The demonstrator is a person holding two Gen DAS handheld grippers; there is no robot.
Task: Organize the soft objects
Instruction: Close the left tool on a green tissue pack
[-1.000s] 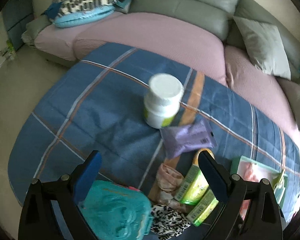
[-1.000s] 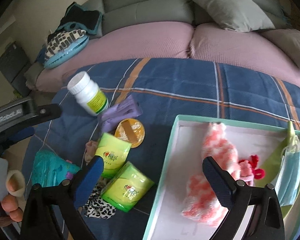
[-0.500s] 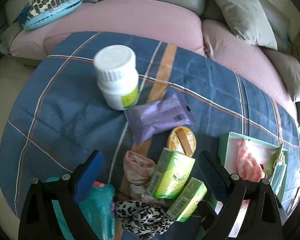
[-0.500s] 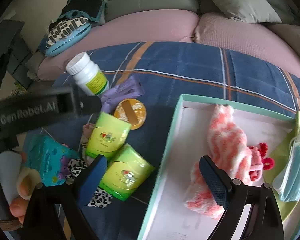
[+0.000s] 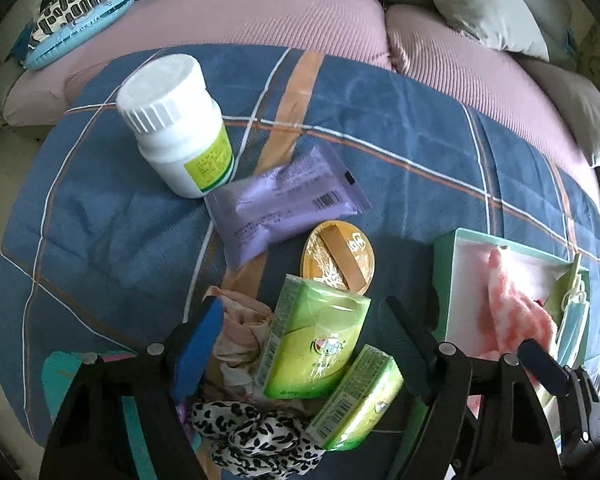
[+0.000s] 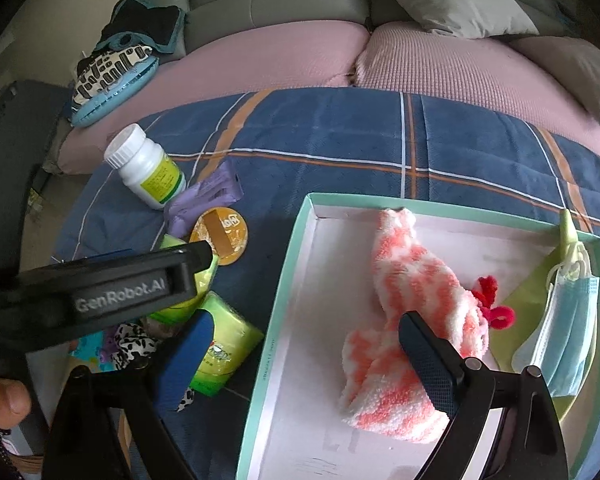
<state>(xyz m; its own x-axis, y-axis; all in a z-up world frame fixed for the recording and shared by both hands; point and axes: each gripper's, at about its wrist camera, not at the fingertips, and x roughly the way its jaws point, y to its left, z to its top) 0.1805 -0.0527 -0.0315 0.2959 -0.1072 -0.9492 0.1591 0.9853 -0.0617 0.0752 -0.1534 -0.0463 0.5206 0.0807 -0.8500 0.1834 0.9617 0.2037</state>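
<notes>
My left gripper point(image 5: 301, 334) is wide open, and a green tissue pack point(image 5: 313, 346) sits between its fingers. My right gripper point(image 6: 305, 350) is wide open too, with the pink sock point(image 6: 409, 320) by its right finger, inside the box point(image 6: 296, 256).

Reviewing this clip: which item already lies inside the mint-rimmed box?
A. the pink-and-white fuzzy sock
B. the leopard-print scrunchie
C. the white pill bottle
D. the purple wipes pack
A. The right wrist view shows the pink-and-white fuzzy sock lying on the white floor of the mint-rimmed box, while the other three items sit outside it on the blue plaid blanket.
</notes>
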